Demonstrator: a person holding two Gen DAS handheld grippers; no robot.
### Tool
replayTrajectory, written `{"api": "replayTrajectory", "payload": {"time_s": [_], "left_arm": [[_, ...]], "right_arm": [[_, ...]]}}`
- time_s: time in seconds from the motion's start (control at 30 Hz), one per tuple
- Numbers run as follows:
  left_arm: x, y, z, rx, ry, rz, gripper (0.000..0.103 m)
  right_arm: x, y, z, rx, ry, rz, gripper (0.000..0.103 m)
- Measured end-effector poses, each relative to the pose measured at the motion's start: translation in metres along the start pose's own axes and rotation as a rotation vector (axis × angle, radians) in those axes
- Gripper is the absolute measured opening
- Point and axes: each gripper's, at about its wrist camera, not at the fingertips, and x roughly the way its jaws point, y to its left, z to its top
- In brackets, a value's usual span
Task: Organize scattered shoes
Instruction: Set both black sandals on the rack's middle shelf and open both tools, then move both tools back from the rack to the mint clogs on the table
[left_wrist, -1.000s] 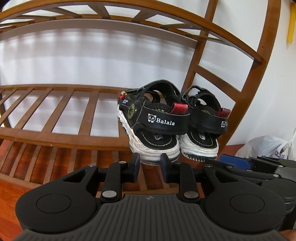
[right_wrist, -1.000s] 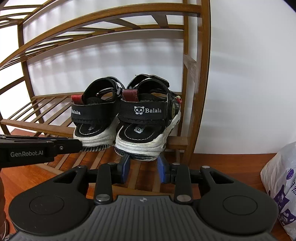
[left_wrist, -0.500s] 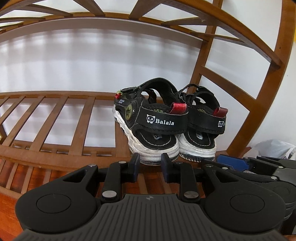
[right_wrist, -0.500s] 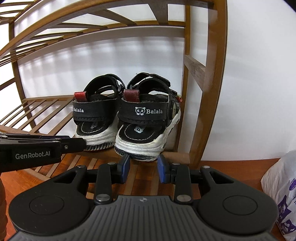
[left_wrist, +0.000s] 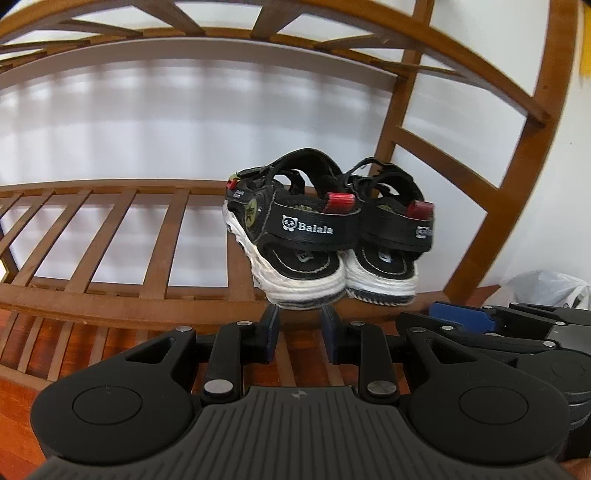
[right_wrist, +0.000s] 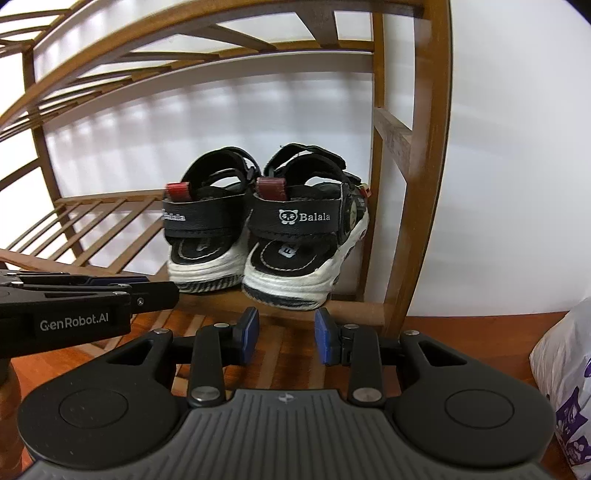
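Judging by both sandals (left_wrist: 301, 240) (right_wrist: 306, 236) standing paired on the shelf (left_wrist: 147, 295) just ahead of us, we reckon little remains; left gripper (left_wrist: 298, 330) and right gripper (right_wrist: 285, 334) hang narrowly parted, empty.

left gripper (left_wrist: 298, 329) – jaws parted, empty | right gripper (right_wrist: 284, 335) – parted, empty

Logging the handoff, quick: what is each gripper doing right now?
Left gripper: open, holding nothing.
Right gripper: open, holding nothing.
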Motion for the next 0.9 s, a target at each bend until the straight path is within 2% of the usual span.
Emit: {"api": "replayTrajectory", "payload": {"time_s": [0.4,0.9], "left_arm": [[-0.054,-0.009,-0.027,-0.033,0.016,0.018,0.032],[-0.113,-0.017,-0.067,-0.082,0.034,0.067,0.039]], "right_arm": [[-0.048,0.003,-0.010,-0.003,0.012,0.083,0.045],[-0.112,0.017,-0.044,-0.054,0.049,0.205,0.056]]}}
